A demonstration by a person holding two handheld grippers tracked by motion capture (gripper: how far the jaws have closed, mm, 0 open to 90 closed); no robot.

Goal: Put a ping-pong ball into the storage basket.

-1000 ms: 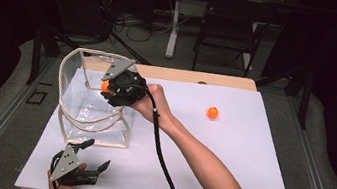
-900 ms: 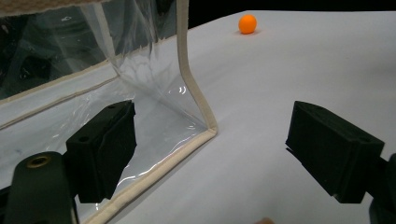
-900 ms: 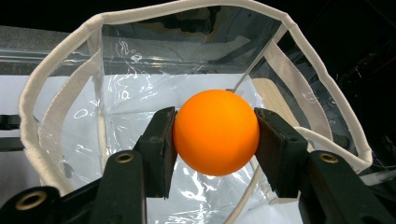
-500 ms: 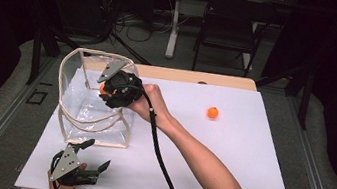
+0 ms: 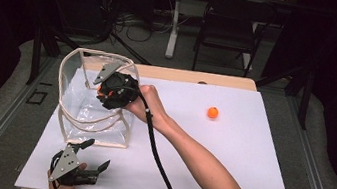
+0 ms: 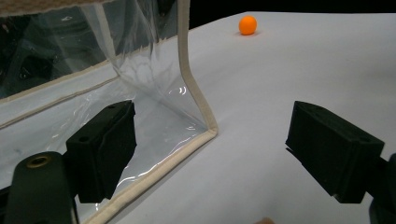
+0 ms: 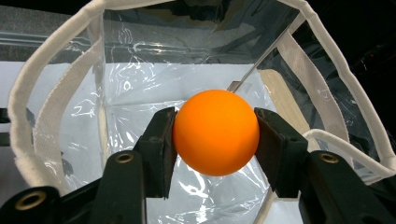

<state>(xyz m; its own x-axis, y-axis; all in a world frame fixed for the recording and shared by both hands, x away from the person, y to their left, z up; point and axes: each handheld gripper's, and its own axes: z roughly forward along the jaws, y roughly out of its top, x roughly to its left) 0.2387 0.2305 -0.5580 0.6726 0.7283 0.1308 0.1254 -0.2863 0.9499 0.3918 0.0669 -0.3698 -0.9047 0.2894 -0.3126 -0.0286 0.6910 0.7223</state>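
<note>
A clear plastic bag [image 5: 79,101] with a cream fabric rim stands open at the left of the white table [image 5: 226,169]. My right gripper [image 5: 102,89] hovers over the bag's mouth, shut on an orange ball [image 7: 216,132] that sits squarely between its two black pads above the bag [image 7: 60,107]. A second orange ball [image 5: 212,112] lies on the table to the right; it also lies far off in the left gripper view [image 6: 248,25]. My left gripper [image 5: 96,157] rests near the table's front edge, open, with nothing between its jaws, facing the bag's corner [image 6: 205,128].
A black cable [image 5: 161,164] trails from the right gripper along the person's forearm [image 5: 196,164]. Behind the table stand a dark chair [image 5: 226,32] and floor cables. Grey floor strips flank the table.
The right gripper with the orange ball has shifted slightly left, further over the bag's mouth. The left gripper has stayed in place.
</note>
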